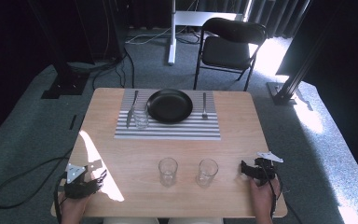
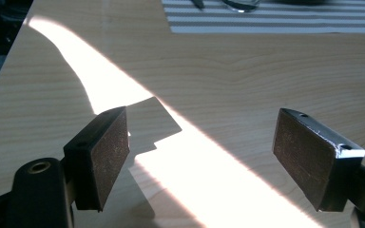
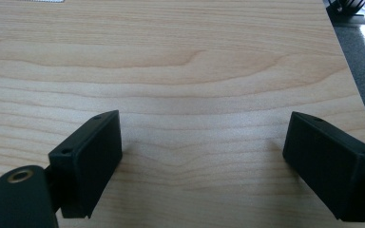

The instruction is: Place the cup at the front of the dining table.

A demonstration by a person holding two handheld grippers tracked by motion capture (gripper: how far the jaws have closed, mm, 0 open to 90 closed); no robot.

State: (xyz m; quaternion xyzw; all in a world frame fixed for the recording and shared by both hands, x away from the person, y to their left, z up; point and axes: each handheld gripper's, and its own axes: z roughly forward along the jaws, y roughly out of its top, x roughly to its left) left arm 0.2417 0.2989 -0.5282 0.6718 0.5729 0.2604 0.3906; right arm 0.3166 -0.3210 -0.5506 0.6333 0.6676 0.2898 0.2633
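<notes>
Both grippers have their jaws apart with nothing between them: left gripper [image 1: 103, 176] and right gripper [image 1: 243, 169] flank two glasses [image 1: 168, 171] standing empty near the table [image 1: 233, 140] front edge. The glasses look light, brittle and slick; best pinched across the wall.

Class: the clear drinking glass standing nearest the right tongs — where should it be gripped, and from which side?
Grip the clear drinking glass across its straight wall at mid-height, coming level from its right with the open right tongs: it stands upright, that side is unobstructed.
</notes>
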